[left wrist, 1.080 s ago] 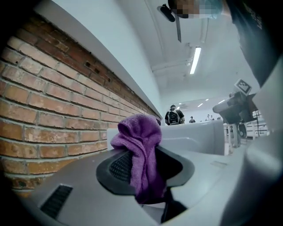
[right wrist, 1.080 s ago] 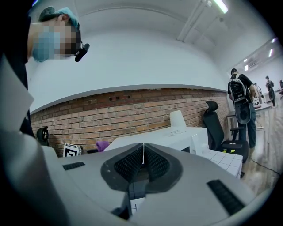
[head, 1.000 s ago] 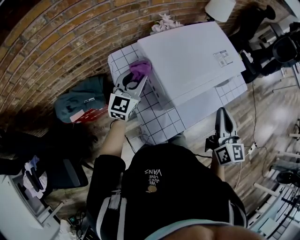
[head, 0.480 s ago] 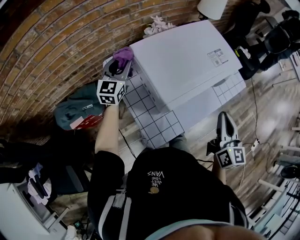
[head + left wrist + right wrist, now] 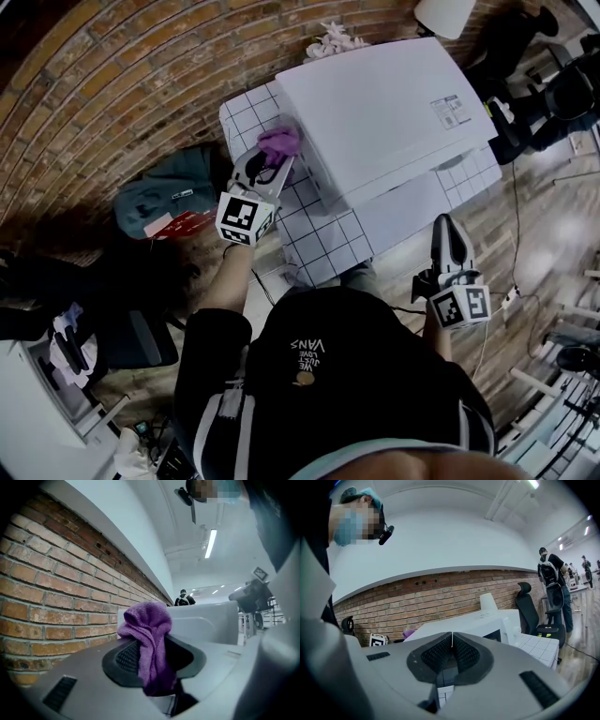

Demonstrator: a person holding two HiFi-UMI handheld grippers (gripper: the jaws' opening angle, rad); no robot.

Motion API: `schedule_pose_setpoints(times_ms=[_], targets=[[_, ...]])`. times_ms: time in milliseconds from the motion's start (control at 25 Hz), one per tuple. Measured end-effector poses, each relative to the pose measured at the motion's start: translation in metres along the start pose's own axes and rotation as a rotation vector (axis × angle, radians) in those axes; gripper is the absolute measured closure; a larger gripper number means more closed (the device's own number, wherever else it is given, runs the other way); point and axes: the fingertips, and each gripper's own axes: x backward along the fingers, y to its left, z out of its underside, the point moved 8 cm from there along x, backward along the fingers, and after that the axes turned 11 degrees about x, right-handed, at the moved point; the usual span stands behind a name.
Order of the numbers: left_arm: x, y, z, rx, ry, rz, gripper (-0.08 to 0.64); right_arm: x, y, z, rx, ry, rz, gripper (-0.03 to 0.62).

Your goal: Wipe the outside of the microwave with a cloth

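Observation:
A white microwave (image 5: 384,112) stands on a white tiled table (image 5: 323,244) by the brick wall. My left gripper (image 5: 272,155) is shut on a purple cloth (image 5: 279,142), which presses against the microwave's left side near its front corner. From the left gripper view, the cloth (image 5: 150,641) hangs bunched between the jaws, with the microwave's side wall (image 5: 206,623) right behind it. My right gripper (image 5: 448,230) is shut with nothing in it and hangs off the table's right front edge, apart from the microwave (image 5: 473,623).
A grey bag (image 5: 164,202) and a red item lie on the floor left of the table. A white lamp (image 5: 441,14) stands behind the microwave. Black office chairs (image 5: 553,94) and cables fill the right side. A person with a backpack (image 5: 553,585) stands far off.
My left gripper has slid the cloth back toward me along the microwave's left side, after reaching its far back corner half a second ago. The right gripper has stayed put.

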Motion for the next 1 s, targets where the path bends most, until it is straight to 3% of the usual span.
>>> schedule_pose_setpoints(times_ms=[320, 520, 720, 1000], targets=[[0.041, -0.09, 0.046, 0.057, 0.012, 0.059, 0.419, -0.001, 0.017, 0.009, -0.002, 0.021, -0.062, 0.589], [0.044, -0.119, 0.062, 0.082, 0.016, 0.099, 0.419, 0.0, 0.021, 0.013, -0.004, 0.032, -0.062, 0.589], [0.039, -0.11, 0.067, 0.102, -0.003, 0.069, 0.419, 0.003, 0.021, 0.013, -0.001, 0.029, -0.052, 0.589], [0.016, -0.047, 0.059, 0.087, -0.008, -0.025, 0.419, 0.007, 0.013, 0.01, 0.004, 0.038, -0.012, 0.589]])
